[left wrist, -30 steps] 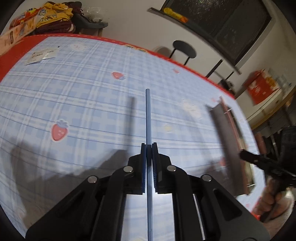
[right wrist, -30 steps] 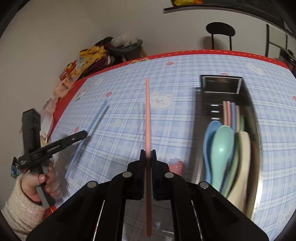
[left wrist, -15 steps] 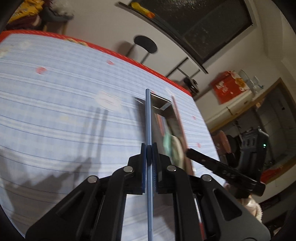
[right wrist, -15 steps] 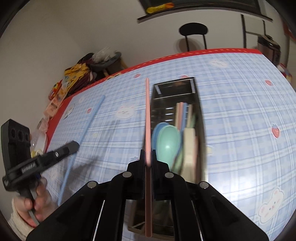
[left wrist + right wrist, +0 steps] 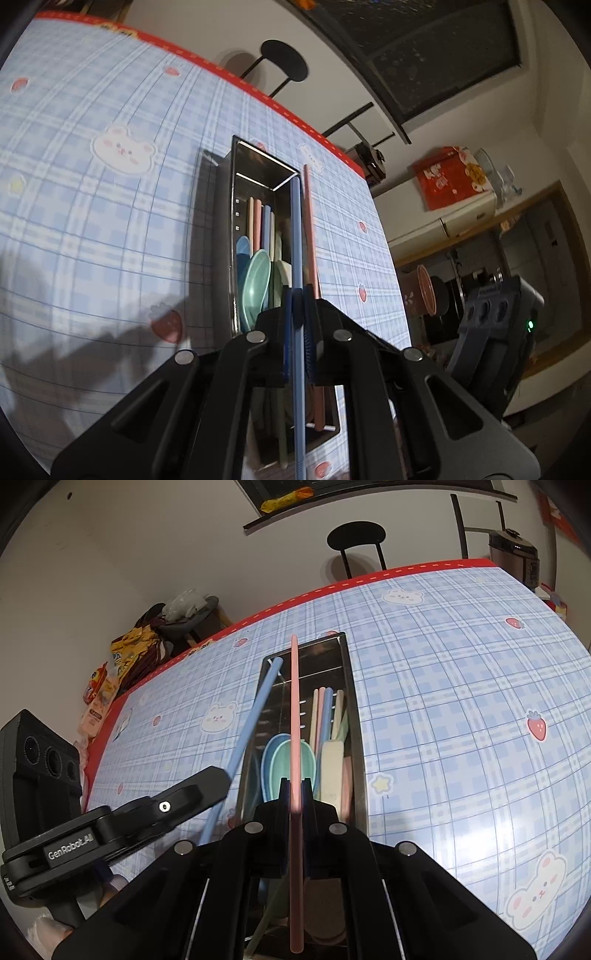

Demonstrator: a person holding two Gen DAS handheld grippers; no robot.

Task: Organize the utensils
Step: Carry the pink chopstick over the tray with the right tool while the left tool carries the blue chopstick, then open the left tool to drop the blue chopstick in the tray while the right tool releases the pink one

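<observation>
The left gripper point(image 5: 297, 295) is pinching a blue chopstick point(image 5: 296, 236), and the right gripper point(image 5: 294, 786) is pinching a pink chopstick point(image 5: 294, 716). Both chopsticks are hanging over the metal utensil tray point(image 5: 356, 738), which is lying on the checked tablecloth point(image 5: 461, 720) and holding spoons point(image 5: 280, 753).

Ahead of the black right gripper point(image 5: 294, 794), the tablecloth point(image 5: 443, 709) was pale blue plaid with white bears and red strawberries, edged in red. The pink chopstick point(image 5: 294, 716) ran forward from its fingers, a blue chopstick point(image 5: 296, 236) from the black left gripper point(image 5: 297, 306). Below both, the steel tray point(image 5: 355, 716) showed teal, blue and cream spoons point(image 5: 284, 757).
</observation>
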